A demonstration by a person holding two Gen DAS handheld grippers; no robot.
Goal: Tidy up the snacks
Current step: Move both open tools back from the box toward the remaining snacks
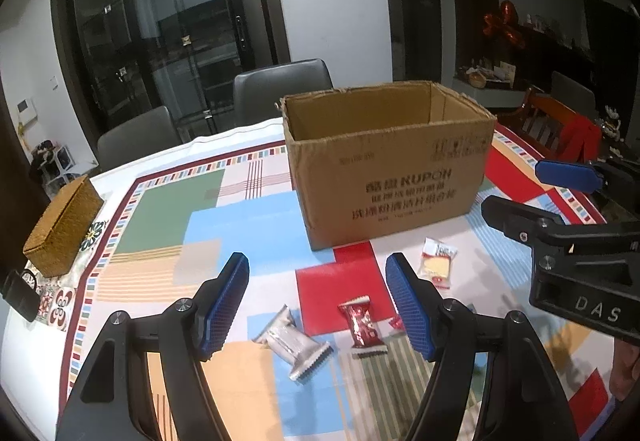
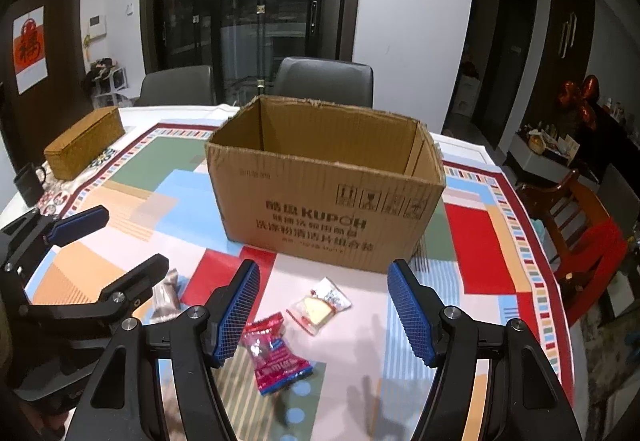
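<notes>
Evidently pre-grasp: left gripper (image 1: 316,299) and right gripper (image 2: 324,305) both hover wide, holding nothing. Crinkly silver packet (image 1: 294,345) and glossy red packet (image 1: 363,325) lie between the left fingers; a clear cake sachet (image 2: 320,305) between the right. Next probably: descend, pinch, carry ahead to the open corrugated box (image 2: 328,197).

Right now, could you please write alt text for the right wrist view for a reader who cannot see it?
The open right gripper hovers over a red snack packet and a clear-wrapped cake on a colourful tablecloth, before an open cardboard box. The left gripper is at the left edge.
</notes>
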